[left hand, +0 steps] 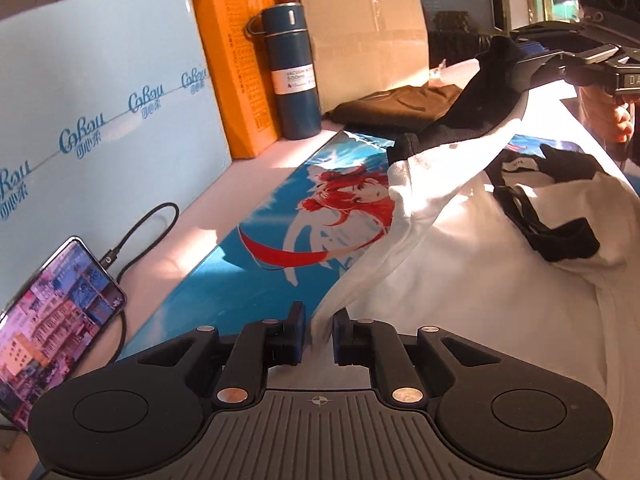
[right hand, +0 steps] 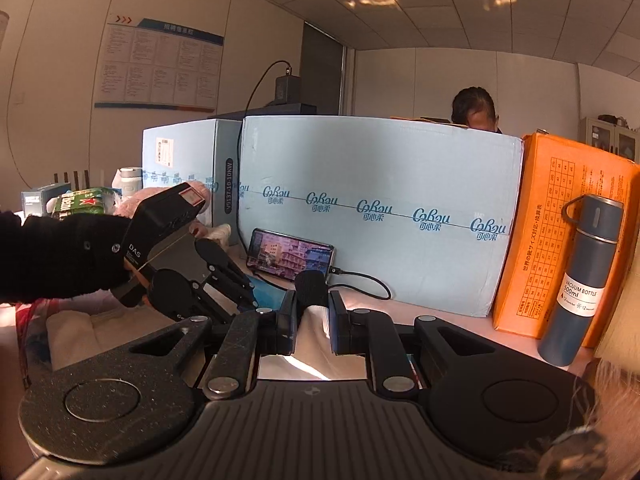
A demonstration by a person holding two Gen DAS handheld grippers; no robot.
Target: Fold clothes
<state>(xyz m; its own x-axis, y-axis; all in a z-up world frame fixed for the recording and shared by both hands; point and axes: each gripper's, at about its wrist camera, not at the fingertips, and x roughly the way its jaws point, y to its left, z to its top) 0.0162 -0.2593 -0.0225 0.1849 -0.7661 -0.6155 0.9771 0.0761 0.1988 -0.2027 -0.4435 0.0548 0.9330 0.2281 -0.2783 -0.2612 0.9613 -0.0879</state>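
Observation:
A white T-shirt (left hand: 460, 248) with black sleeve and collar trim lies partly lifted over a blue mat with a red-haired figure (left hand: 280, 240). My left gripper (left hand: 318, 334) is shut on the shirt's white edge near the mat. My right gripper (right hand: 313, 320) is shut on the black-cuffed sleeve end (right hand: 310, 290). In the left wrist view, the right gripper (left hand: 532, 68) holds that black sleeve (left hand: 480, 96) raised at the upper right, and the cloth stretches between the two. The left gripper (right hand: 192, 280), held by a black-gloved hand (right hand: 60, 256), shows in the right wrist view.
A folded dark garment (left hand: 400, 108) lies at the back of the table. Light blue boxes (left hand: 100, 100), an orange box (left hand: 236, 60) and a blue vacuum bottle (left hand: 292, 72) line the far side. A phone (left hand: 52, 320) on a cable leans against the box. A person (right hand: 476, 112) sits behind the boxes.

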